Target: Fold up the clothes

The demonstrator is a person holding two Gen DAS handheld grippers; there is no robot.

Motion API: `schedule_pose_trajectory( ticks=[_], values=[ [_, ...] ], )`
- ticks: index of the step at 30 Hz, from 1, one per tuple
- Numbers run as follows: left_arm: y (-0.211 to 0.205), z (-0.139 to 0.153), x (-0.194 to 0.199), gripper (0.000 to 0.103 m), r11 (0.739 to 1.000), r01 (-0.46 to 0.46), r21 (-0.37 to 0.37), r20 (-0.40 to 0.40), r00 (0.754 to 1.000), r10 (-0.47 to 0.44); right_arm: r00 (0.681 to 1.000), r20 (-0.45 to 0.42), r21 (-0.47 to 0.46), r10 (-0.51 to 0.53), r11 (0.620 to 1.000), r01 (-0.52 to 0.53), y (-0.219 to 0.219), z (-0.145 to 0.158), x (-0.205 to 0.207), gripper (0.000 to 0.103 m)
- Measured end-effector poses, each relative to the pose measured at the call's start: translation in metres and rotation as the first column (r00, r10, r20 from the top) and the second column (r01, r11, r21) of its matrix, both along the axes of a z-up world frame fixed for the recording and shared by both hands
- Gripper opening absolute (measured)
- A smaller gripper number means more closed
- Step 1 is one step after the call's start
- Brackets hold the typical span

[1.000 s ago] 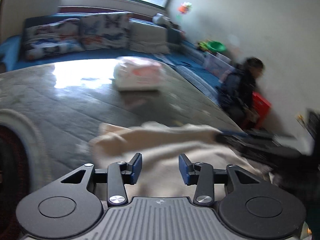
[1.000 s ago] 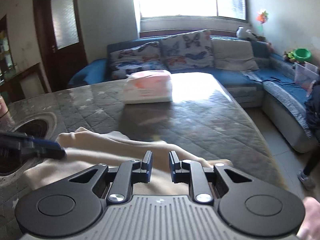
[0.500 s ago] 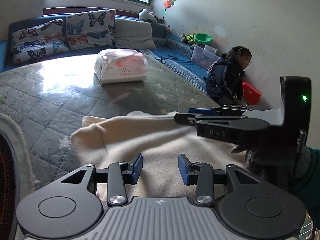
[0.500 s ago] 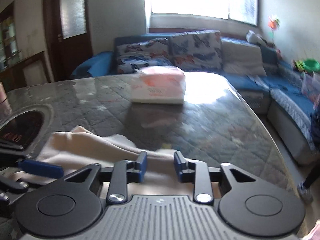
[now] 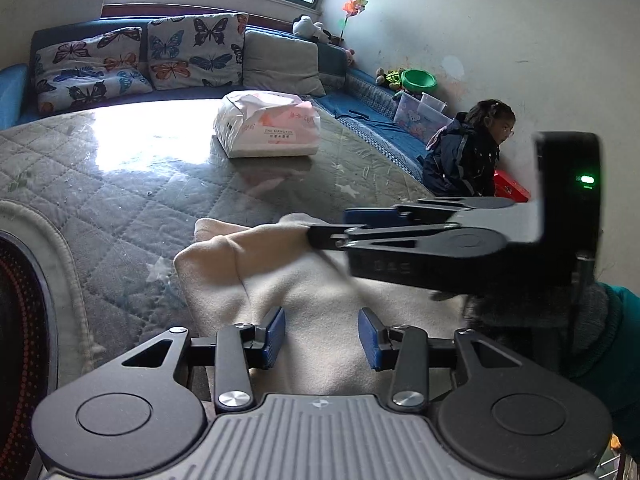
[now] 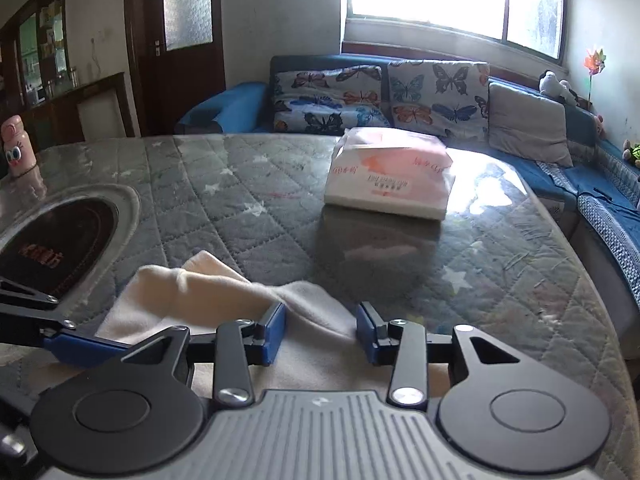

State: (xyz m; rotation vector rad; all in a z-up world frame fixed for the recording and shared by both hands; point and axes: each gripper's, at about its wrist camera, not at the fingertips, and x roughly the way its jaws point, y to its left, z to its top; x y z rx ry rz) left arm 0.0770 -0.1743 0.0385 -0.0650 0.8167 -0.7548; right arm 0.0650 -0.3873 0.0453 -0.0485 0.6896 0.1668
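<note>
A cream fleece garment [image 5: 320,304] lies rumpled on the quilted grey table; it also shows in the right wrist view [image 6: 208,296]. My left gripper [image 5: 322,336] is open and empty, low over the cloth's near part. My right gripper [image 6: 320,334] is open and empty, just above the cloth's raised fold. In the left wrist view the right gripper [image 5: 332,228] reaches in from the right with its tips at the cloth's far edge. In the right wrist view the left gripper's fingers [image 6: 76,346] show at the lower left.
A pink and white plastic pack [image 5: 268,128] lies further back on the table [image 5: 120,184]. A dark round hob [image 6: 56,248] is set into the table at the left. A sofa with butterfly cushions [image 6: 380,92] stands behind. A child [image 5: 468,152] sits by the right wall.
My right gripper has opened wider over the cloth and moved a little forward. My left gripper has stayed open and turned right, bringing the right gripper into its view.
</note>
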Motion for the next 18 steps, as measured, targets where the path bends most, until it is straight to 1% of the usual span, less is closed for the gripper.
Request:
schedule_pose_trajectory(
  ticks=[4,7,12,16,18],
  values=[
    [0.000,0.001,-0.001,0.044,1.000,-0.008,0.004,0.006,1.000,0.008,1.000,0.024,0.010,-0.008,1.000,0.008,-0.007,0.014,-0.033,0.040],
    [-0.001,0.001,-0.003,0.044,1.000,-0.007,0.014,0.020,1.000,0.007,1.000,0.028,0.002,-0.005,1.000,0.005,-0.009,0.016,-0.059,0.040],
    [-0.001,-0.001,-0.010,0.045,0.999,0.003,0.033,0.033,0.999,-0.004,1.000,0.019,-0.005,-0.023,1.000,0.023,-0.009,0.008,-0.112,0.040],
    [0.000,-0.004,-0.016,0.045,0.999,0.004,0.049,0.046,0.999,-0.006,0.998,0.031,-0.040,-0.055,0.998,0.056,-0.007,-0.001,-0.140,0.041],
    [0.001,-0.003,-0.019,0.045,0.998,0.004,0.055,0.055,0.998,-0.007,0.997,0.037,-0.038,-0.066,0.997,0.068,-0.008,-0.001,-0.147,0.041]
  ],
)
